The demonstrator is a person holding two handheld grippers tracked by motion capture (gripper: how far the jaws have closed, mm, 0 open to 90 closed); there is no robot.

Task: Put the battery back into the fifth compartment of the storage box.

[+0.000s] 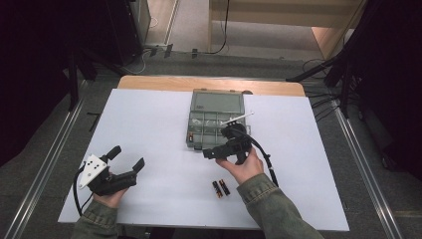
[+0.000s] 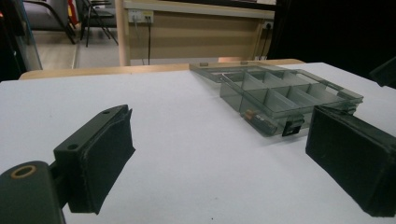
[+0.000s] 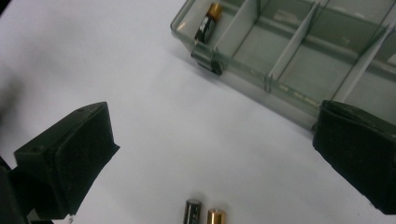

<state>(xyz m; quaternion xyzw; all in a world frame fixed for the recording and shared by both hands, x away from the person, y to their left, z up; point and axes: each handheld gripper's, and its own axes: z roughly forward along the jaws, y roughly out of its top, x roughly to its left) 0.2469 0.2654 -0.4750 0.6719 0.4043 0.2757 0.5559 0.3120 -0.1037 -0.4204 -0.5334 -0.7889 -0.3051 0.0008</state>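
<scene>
Batteries: two small black-and-copper cylinder batteries (image 1: 221,188) lie side by side on your white worktop (image 1: 149,129), near the front of the organiser.
Organiser: clear grey plastic compartment box (image 1: 215,119), lid open, one battery in its front-left compartment.
Right claw (image 1: 221,147): spread, empty, over the organiser's front edge.
Left claw (image 1: 127,158): spread, empty, well left of the organiser.

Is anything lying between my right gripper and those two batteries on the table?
Nothing visible: the right gripper has open, empty jaws, and only bare table separates it from the two batteries.
</scene>
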